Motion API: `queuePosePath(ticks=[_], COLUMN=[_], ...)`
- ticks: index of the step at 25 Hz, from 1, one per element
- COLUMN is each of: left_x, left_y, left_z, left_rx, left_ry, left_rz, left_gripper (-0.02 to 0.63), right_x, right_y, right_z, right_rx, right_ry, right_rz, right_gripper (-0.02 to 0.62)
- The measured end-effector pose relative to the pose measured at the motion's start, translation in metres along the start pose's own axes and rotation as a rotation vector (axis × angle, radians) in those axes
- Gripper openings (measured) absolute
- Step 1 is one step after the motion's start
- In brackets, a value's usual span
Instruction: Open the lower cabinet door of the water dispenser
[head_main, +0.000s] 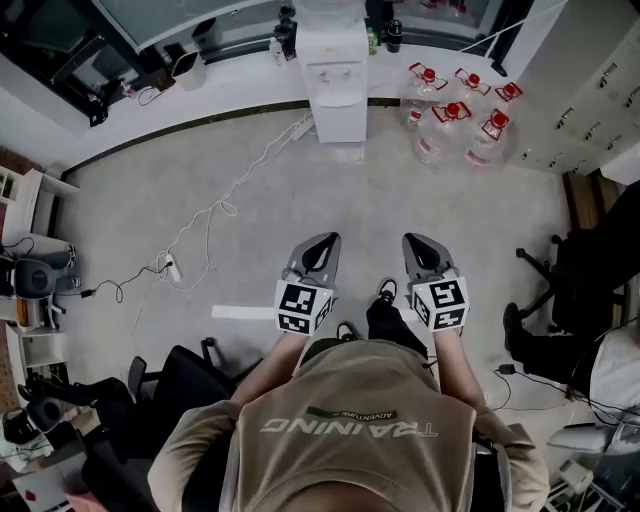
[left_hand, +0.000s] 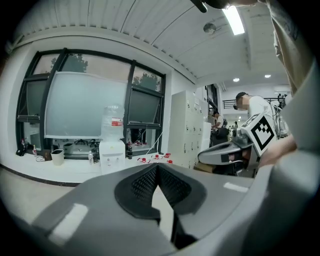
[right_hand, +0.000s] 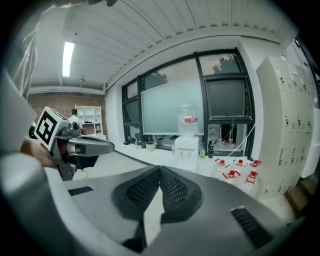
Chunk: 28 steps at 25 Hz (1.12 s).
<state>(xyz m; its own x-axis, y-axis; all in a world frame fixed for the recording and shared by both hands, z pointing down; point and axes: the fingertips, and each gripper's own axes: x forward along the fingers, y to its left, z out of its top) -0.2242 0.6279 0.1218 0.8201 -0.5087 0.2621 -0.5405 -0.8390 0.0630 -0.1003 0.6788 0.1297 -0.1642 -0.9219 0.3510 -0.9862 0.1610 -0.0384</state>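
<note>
The white water dispenser (head_main: 335, 70) stands against the far wall with a bottle on top, and its lower cabinet door (head_main: 341, 120) looks closed. It is small and distant in the left gripper view (left_hand: 112, 152) and in the right gripper view (right_hand: 187, 146). My left gripper (head_main: 322, 243) and right gripper (head_main: 418, 243) are held side by side in front of the person, far short of the dispenser and pointing toward it. Both are shut with nothing between the jaws: the left gripper's pads (left_hand: 145, 182) and the right gripper's pads (right_hand: 172, 187) meet at the tips.
Several red-capped water bottles (head_main: 455, 125) stand on the floor right of the dispenser. A white cable and power strip (head_main: 215, 215) trail across the floor at left. Office chairs (head_main: 170, 380) sit near left, another chair (head_main: 575, 290) at right, and lockers (head_main: 600, 90) at far right.
</note>
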Motion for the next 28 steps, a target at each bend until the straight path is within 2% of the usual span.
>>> queuePosePath(ticks=[8, 19, 28], left_x=[0.075, 0.166, 0.218], left_y=[0.001, 0.016, 0.034], left_z=[0.04, 0.064, 0.068], left_rx=[0.078, 0.031, 0.037], left_ry=[-0.011, 0.017, 0.051], left_rz=[0.023, 0.115, 0.098], left_gripper=[0.0, 0.0, 0.0], right_x=[0.043, 0.088, 0.126], right_y=[-0.072, -0.179, -0.212], right_z=[0.019, 0.03, 0.022], right_rx=[-0.006, 0.029, 0.075], right_ry=[-0.049, -0.052, -0.012], right_rz=[0.062, 0.11, 0.118], right_gripper=[0.008, 0.008, 0.008])
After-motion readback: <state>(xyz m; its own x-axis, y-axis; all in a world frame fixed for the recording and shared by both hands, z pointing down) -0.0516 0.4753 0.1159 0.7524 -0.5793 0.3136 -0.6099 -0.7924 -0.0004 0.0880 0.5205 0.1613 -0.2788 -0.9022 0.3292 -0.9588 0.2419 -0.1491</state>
